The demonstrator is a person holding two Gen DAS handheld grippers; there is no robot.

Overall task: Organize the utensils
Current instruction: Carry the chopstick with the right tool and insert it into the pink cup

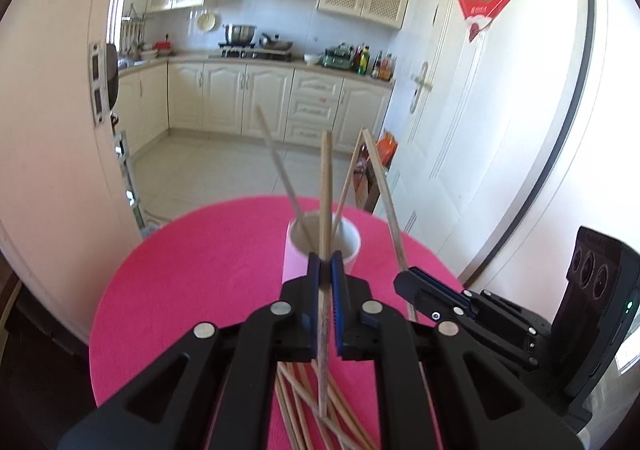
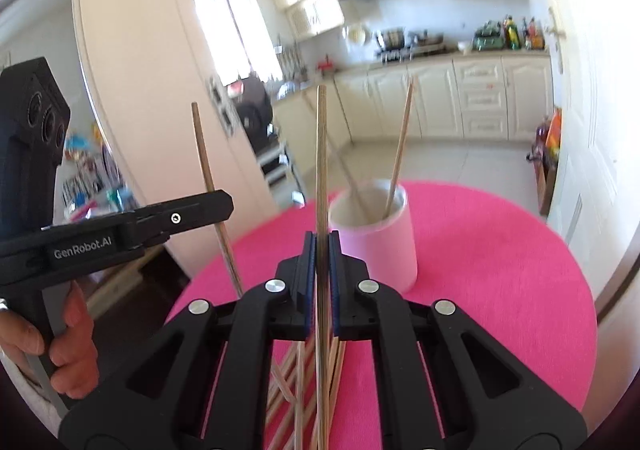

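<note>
Both grippers, left gripper [image 1: 325,268] and right gripper [image 2: 322,246], are pinching one chopstick each, jaws narrow, upright for dropping into the pink cup [image 2: 376,246]; loose chopsticks [image 1: 304,402] are lying on the desk [image 1: 192,290].

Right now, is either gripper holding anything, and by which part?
Yes. Each holds one chopstick partway along its shaft: the left gripper its chopstick, the right gripper its chopstick.
</note>
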